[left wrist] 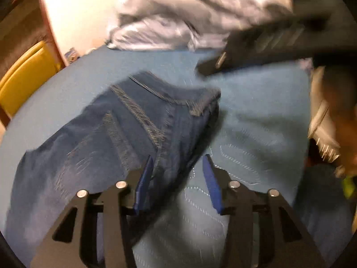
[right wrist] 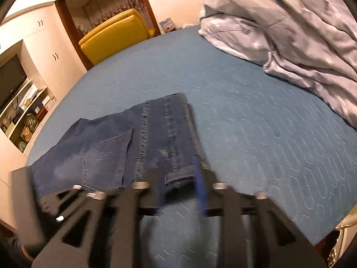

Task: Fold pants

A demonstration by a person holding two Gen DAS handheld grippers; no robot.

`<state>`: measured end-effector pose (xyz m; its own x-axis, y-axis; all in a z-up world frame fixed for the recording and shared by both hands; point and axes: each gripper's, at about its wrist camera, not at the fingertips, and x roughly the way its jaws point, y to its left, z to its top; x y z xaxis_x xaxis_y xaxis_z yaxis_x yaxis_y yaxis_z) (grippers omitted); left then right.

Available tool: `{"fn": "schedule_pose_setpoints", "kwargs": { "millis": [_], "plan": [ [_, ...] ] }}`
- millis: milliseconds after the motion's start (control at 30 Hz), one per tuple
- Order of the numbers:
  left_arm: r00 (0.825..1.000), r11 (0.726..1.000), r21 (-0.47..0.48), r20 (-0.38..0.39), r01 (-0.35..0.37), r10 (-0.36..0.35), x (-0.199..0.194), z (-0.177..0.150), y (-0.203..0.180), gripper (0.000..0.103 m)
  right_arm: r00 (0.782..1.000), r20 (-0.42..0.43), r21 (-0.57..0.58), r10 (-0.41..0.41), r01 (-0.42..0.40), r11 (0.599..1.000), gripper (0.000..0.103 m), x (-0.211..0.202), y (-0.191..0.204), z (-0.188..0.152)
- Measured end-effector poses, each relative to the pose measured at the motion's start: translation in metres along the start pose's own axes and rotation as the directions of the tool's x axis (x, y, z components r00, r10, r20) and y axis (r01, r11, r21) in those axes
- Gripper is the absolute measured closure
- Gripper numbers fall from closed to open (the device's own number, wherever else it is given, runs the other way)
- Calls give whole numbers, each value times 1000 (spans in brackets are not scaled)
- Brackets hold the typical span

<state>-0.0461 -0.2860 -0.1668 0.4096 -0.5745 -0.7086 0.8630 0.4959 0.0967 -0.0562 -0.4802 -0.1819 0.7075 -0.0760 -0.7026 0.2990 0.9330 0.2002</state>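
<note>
Dark blue jeans (left wrist: pixel 125 134) lie folded on the blue quilted bed cover (left wrist: pixel 256 120). My left gripper (left wrist: pixel 178 163) is open just above the jeans' near edge, its left blue pad (left wrist: pixel 145 178) over the denim and its right pad over the cover. In the right wrist view the jeans (right wrist: pixel 133 138) lie folded with a back pocket showing. My right gripper (right wrist: pixel 178 176) is open at the jeans' near corner, blurred by motion, with nothing held. The right gripper (left wrist: pixel 263 49) also shows as a dark blur at the upper right of the left wrist view.
A crumpled grey duvet (right wrist: pixel 290 33) lies at the far side of the bed. A yellow chair (right wrist: pixel 116 38) stands beyond the bed by a doorway. Shelves and a TV (right wrist: pixel 11 78) are at the left. The bed's edge runs at lower right (right wrist: pixel 330 230).
</note>
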Motion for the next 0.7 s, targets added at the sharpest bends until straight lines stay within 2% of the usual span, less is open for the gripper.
{"fn": "schedule_pose_setpoints", "kwargs": {
  "millis": [33, 100, 133, 167, 233, 300, 333, 367, 433, 467, 500, 533, 567, 600, 633, 667, 700],
  "plan": [
    [1000, 997, -79, 14, 16, -15, -15, -8, 15, 56, 1000, -3, -4, -3, 3, 1000, 53, 3, 5, 0],
    [999, 964, -265, 43, 21, -10, -39, -29, 54, 59, 1000, -9, -20, 14, -14, 1000, 53, 8, 18, -1],
    [998, 921, -390, 60, -1, 27, -55, -48, 86, 59, 1000, -4, -33, 27, -27, 999, 46, 10, 28, -4],
    [996, 892, -450, 55, -40, 73, -65, -62, 107, 59, 999, 1, -50, 33, -33, 998, 32, 13, 38, -7],
    [984, 842, -521, 18, -142, 177, -83, -92, 146, 60, 999, 4, -89, 38, -37, 995, 25, 17, 60, -14],
    [966, 781, -585, -20, -219, 256, -101, -120, 179, 60, 1000, 4, -124, 7, -6, 992, 23, 24, 83, -21],
    [958, 754, -607, -41, -251, 285, -109, -133, 191, 60, 1000, 12, -123, -18, 19, 992, 20, 26, 91, -24],
    [945, 728, -615, -97, -304, 312, -112, -147, 204, 60, 999, 18, -120, -30, 32, 992, 17, 27, 98, -27],
    [932, 689, -634, -163, -350, 324, -111, -170, 218, 59, 999, 15, -108, -34, 35, 994, 15, 36, 113, -34],
    [932, 685, -638, -171, -351, 318, -109, -175, 221, 59, 998, 8, -112, -60, 61, 992, 15, 43, 120, -38],
    [938, 700, -630, -154, -336, 312, -108, -177, 221, 51, 997, -9, -127, -82, 80, 989, 15, 50, 125, -41],
    [944, 733, -599, -148, -323, 296, -105, -173, 218, 43, 992, -48, -168, -116, 106, 980, 15, 63, 134, -46],
    [949, 747, -588, -149, -311, 277, -103, -169, 215, 26, 988, -70, -201, -134, 118, 973, 15, 70, 139, -51],
    [951, 752, -583, -155, -308, 268, -100, -166, 212, 14, 985, -84, -217, -149, 128, 968, 15, 75, 141, -55],
    [946, 755, -571, -172, -322, 274, -97, -162, 210, 12, 979, -103, -225, -176, 149, 963, 12, 80, 142, -59],
    [941, 759, -556, -184, -339, 286, -95, -159, 208, 10, 976, -105, -224, -192, 165, 961, 5, 83, 142, -63],
    [939, 758, -554, -187, -344, 289, -93, -160, 206, 8, 972, -103, -213, -210, 185, 959, 5, 84, 140, -65]
  ]
}}
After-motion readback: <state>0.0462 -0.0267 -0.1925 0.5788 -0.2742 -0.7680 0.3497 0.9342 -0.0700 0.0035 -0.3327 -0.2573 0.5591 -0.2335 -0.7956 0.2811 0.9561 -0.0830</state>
